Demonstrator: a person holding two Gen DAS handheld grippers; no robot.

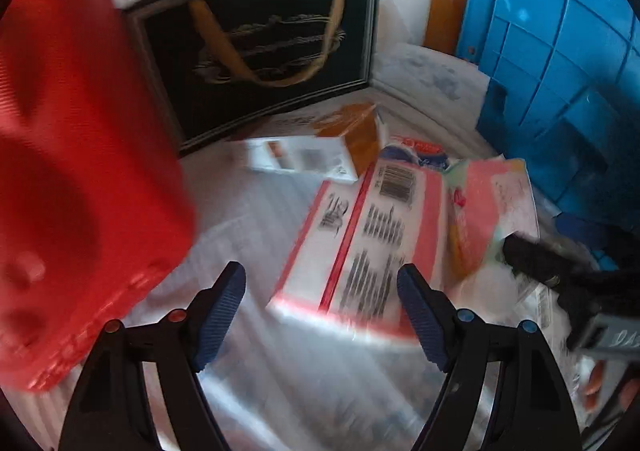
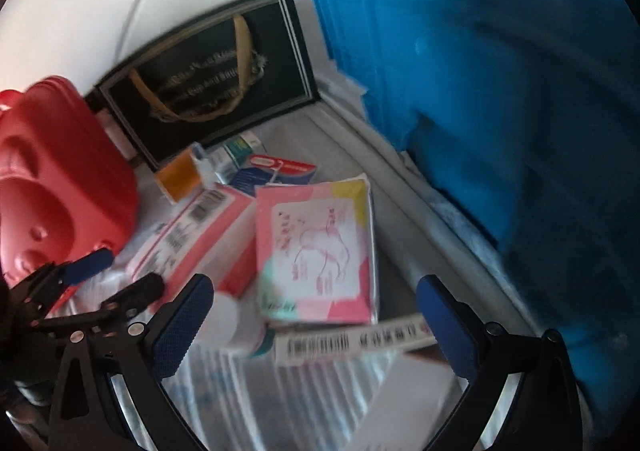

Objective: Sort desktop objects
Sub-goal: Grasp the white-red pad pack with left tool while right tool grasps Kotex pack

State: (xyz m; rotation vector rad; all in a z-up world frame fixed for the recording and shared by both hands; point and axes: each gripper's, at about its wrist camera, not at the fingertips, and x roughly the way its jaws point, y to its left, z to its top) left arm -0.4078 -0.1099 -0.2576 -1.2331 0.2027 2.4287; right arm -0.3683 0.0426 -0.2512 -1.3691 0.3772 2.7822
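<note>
My left gripper point(image 1: 322, 315) is open and empty, low over a shiny white ribbed surface point(image 1: 240, 219). Just beyond its fingertips lies a pink-and-white barcoded box point(image 1: 360, 243). A pink packet point(image 1: 492, 211) lies to the right of that box, and an orange-and-white box point(image 1: 320, 147) behind it. My right gripper point(image 2: 318, 331) is open too, with nothing gripped. It hangs over the pink packet point(image 2: 316, 251), a long white barcoded box point(image 2: 352, 343) and a white round thing point(image 2: 224, 319). The left gripper point(image 2: 116, 279) shows at the left of the right wrist view. Both views are blurred.
A red moulded case point(image 1: 80, 171) point(image 2: 60, 191) stands close on the left. A blue plastic crate point(image 1: 560, 51) point(image 2: 480, 91) walls off the right. A black bag with gold handles point(image 1: 264, 51) point(image 2: 208, 83) stands at the back, with small boxes point(image 2: 276, 171) in front of it.
</note>
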